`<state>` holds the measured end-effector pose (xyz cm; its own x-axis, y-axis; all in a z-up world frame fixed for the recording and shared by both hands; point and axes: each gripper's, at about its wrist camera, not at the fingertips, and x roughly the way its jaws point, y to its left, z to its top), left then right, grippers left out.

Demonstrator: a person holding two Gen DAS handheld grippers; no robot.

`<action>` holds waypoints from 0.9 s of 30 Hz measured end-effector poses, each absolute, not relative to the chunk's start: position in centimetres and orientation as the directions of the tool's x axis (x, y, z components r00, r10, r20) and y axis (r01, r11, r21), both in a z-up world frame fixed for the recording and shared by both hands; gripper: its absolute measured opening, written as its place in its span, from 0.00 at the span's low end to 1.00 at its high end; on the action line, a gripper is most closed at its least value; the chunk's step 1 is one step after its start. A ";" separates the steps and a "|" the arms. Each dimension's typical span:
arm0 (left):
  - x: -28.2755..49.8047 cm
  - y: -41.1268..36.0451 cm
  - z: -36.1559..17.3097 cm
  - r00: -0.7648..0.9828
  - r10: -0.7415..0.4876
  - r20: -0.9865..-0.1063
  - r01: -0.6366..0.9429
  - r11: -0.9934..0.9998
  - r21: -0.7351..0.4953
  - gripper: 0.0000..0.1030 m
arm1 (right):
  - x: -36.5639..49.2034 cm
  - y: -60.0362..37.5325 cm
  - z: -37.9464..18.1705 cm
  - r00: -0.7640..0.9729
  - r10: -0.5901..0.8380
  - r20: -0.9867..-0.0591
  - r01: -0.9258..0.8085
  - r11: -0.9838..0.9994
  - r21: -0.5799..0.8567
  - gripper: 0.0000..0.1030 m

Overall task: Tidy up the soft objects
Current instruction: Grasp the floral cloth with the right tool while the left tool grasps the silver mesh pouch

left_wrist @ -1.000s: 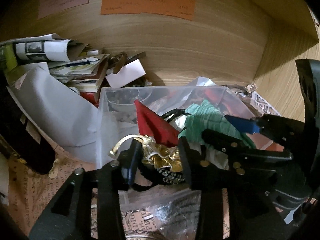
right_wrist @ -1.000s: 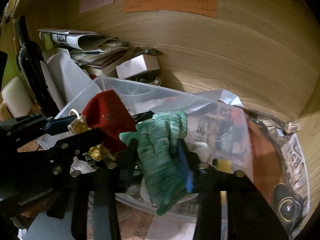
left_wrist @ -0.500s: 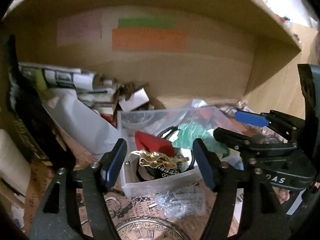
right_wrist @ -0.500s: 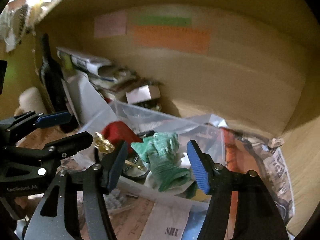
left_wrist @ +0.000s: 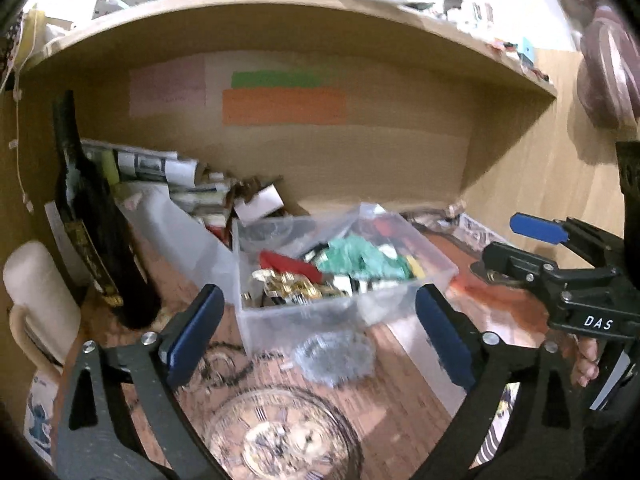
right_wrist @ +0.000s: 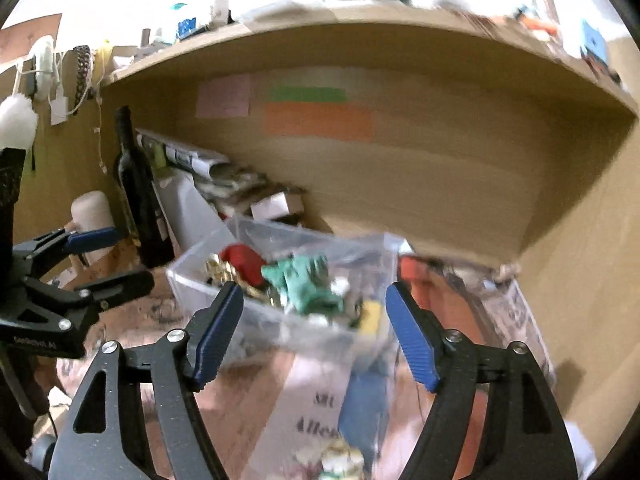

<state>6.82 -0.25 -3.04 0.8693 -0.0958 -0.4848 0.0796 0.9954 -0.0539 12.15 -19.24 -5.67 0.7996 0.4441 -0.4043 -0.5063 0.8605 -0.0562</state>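
A wooden shelf alcove [left_wrist: 360,168] fills the space ahead of both claws, with pink, green and orange paper notes [left_wrist: 284,106] stuck to its back wall. On the cluttered wooden desk [left_wrist: 400,360] beneath it sits a clear plastic storage bin [left_wrist: 320,312], straight ahead of the left claw [left_wrist: 316,328] and just beyond its fingertips. The left claw's blue-padded fingers stand wide apart, gripping nothing, and the bin's front wall shows between them. The right claw [right_wrist: 312,320] is likewise spread and empty, with the bin's near corner between its tips.

Inside the bin lie the soft things: a crumpled green knitted cloth [left_wrist: 360,260] towards the right, a red fabric piece [left_wrist: 288,262] to its left, and a shiny gold ruffled item [left_wrist: 288,286] against the front wall.

The left view alone shows an ornate round clock face [left_wrist: 288,436] lying flat below the claw and a grey crinkled foil wad [left_wrist: 332,354] just in front of the bin. The right view alone shows a printed sheet with blue patch [right_wrist: 340,400] beneath its claw, though blurred.

Left of the bin stand a tall dark glass bottle [left_wrist: 92,232], a cream-coloured thread spool [left_wrist: 36,296] and a pile of rolled newspapers and booklets [left_wrist: 168,172].
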 end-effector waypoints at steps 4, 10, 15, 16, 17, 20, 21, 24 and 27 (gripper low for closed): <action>6.5 -1.1 -4.7 0.841 -0.112 -0.530 0.092 0.994 -0.063 0.96 | 11.7 -20.5 -8.4 0.779 0.421 -0.464 -0.487 0.873 -0.027 0.69; 7.0 -2.0 -7.8 0.776 -0.141 -0.614 0.100 0.990 -0.101 0.96 | 11.6 -21.8 -12.7 0.719 0.403 -0.567 -0.469 0.882 0.032 0.69; 7.5 -2.3 -10.7 0.721 -0.150 -0.677 0.090 0.988 -0.122 0.96 | 11.6 -22.0 -15.2 0.671 0.380 -0.636 -0.474 0.880 0.027 0.69; 7.5 -2.4 -11.1 0.711 -0.149 -0.688 0.088 0.988 -0.123 0.96 | 11.7 -21.9 -15.7 0.662 0.374 -0.649 -0.474 0.880 0.023 0.69; 7.5 -2.4 -11.6 0.701 -0.149 -0.697 0.086 0.988 -0.124 0.96 | 11.8 -22.0 -16.1 0.654 0.375 -0.657 -0.476 0.879 0.027 0.69; 7.7 -2.5 -12.6 0.680 -0.148 -0.718 0.079 0.988 -0.129 0.96 | 11.8 -22.1 -16.9 0.651 0.375 -0.660 -0.476 0.879 0.029 0.69; 7.9 -2.4 -12.8 0.675 -0.147 -0.723 0.076 0.989 -0.130 0.96 | 11.7 -22.0 -17.0 0.656 0.371 -0.657 -0.475 0.880 0.023 0.65; 8.5 -2.3 -13.2 0.665 -0.143 -0.733 0.066 0.989 -0.134 0.96 | 11.8 -21.9 -17.1 0.666 0.357 -0.655 -0.465 0.885 0.009 0.43; 9.4 -2.0 -13.2 0.659 -0.145 -0.738 0.055 0.988 -0.146 0.96 | 12.3 -21.9 -17.0 0.658 0.371 -0.656 -0.472 0.881 0.025 0.28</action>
<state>9.42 -1.96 -13.22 0.6589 -0.1453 -0.7380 0.0548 0.9878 -0.1456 12.33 -21.92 -17.03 0.6577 0.3711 -0.6556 -0.4720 0.8812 0.0254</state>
